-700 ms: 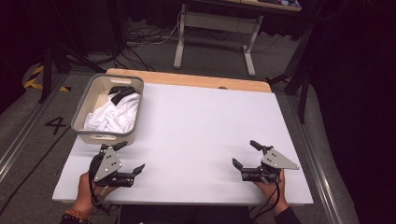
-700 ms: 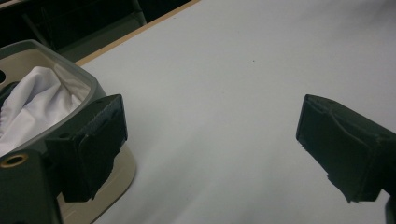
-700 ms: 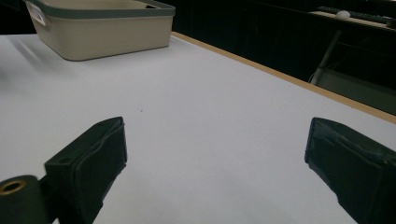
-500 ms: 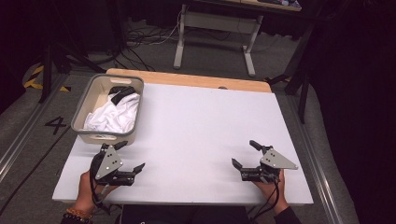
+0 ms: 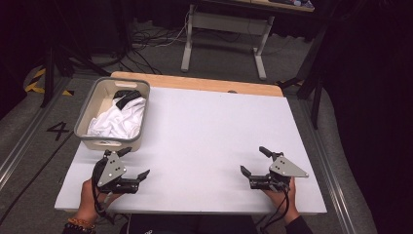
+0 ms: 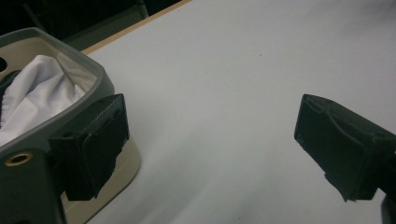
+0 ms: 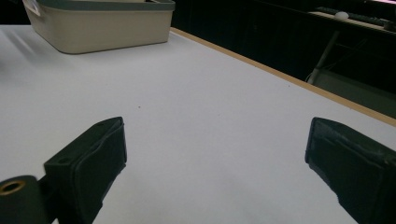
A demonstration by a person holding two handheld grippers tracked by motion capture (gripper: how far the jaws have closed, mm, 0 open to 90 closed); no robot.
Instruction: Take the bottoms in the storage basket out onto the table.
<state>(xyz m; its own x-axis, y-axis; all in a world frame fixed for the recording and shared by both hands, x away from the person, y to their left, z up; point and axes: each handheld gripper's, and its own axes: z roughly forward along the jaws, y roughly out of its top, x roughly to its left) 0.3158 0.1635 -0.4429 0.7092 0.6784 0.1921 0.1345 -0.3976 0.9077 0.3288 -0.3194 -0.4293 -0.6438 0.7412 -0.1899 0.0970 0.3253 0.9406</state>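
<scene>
Nothing has visibly moved since the earlier frames: left gripper (image 5: 135, 166) and right gripper (image 5: 253, 162) hover, jaws spread and empty. White cloth (image 5: 118, 120) lies bunched in the bin (image 5: 88, 120) at the surface's (image 5: 209, 131) far-left corner; work looks unstarted.

We cannot see what lies under the crumpled white cloth (image 5: 118, 121) in the grey plastic bin (image 5: 89, 114), and the left gripper view's edge crops both.
</scene>
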